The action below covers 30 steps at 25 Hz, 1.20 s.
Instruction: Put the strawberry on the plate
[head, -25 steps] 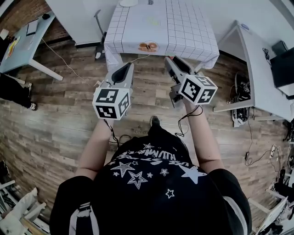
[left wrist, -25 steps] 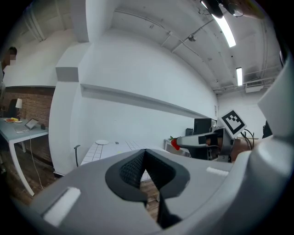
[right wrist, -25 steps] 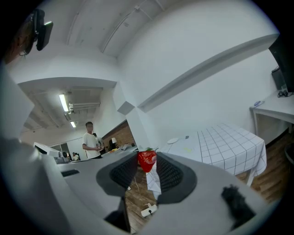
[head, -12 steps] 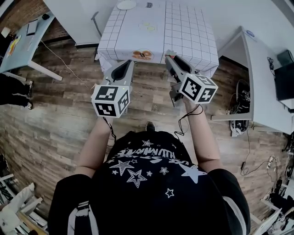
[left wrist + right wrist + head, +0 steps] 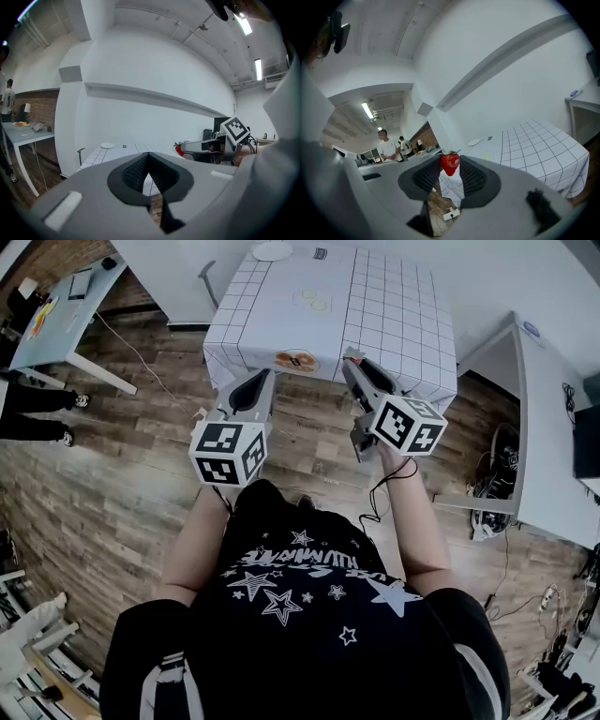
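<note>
A red strawberry (image 5: 450, 164) sits pinched between the pads of my right gripper (image 5: 450, 168), up at their tips. In the head view this gripper (image 5: 354, 362) hangs at the near edge of the white grid-cloth table (image 5: 384, 296), with the strawberry (image 5: 352, 355) just showing at its tip. The white plate (image 5: 272, 250) lies at the table's far left corner, and it also shows small in the right gripper view (image 5: 474, 142) and the left gripper view (image 5: 107, 146). My left gripper (image 5: 253, 382) is held over the floor short of the table, its tips together and holding nothing.
An orange patch (image 5: 295, 360) lies at the table's near edge and pale yellow marks (image 5: 312, 299) near its middle. A grey desk (image 5: 66, 315) stands far left, a white desk (image 5: 553, 427) at the right. Cables trail over the wooden floor (image 5: 112, 474). Two people (image 5: 386, 145) stand in the background.
The table has come nearer and lower in the head view as the person steps toward it. Both grippers keep the same pose, with the strawberry still held.
</note>
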Available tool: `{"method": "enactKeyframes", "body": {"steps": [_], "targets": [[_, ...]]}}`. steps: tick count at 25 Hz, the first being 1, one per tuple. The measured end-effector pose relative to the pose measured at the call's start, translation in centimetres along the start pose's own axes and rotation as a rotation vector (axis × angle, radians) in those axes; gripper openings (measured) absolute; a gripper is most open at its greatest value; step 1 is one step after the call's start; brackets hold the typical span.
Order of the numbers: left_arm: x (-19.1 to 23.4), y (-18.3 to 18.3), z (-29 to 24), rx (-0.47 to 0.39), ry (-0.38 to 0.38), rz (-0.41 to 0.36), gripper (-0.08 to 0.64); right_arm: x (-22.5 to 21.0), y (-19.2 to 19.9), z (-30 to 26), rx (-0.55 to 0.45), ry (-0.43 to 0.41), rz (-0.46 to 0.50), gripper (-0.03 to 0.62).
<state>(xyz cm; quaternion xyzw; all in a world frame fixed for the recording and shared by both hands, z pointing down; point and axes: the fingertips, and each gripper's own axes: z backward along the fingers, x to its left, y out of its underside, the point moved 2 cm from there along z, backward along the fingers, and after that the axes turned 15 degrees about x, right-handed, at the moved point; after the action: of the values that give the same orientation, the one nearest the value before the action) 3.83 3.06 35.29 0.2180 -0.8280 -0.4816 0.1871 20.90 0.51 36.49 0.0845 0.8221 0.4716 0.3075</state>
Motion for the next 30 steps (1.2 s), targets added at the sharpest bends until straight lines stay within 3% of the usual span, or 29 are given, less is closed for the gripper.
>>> {"method": "enactKeyframes", "body": {"steps": [6,14,23,30], "targets": [[2.3,-0.5,-1.7,-0.003,-0.010,0.014,0.008,-0.6,0.1,-2.4,0.024,-0.003,-0.009,0.136],[5.0,-1.6,-6.1,-0.018,0.053,0.007,0.008,-3.0,-0.8,-4.5,0.011,0.071,-0.005,0.135],[12.5,-6.6,-12.1,-0.028,0.078,0.008,0.009,-5.5,-6.9,-12.4,0.019,0.118,-0.003,0.136],[18.6,-8.1,-15.6,-0.016,0.099,0.027,0.009,-5.9,-9.3,-18.6,0.044,0.137,-0.005,0.135]]}}
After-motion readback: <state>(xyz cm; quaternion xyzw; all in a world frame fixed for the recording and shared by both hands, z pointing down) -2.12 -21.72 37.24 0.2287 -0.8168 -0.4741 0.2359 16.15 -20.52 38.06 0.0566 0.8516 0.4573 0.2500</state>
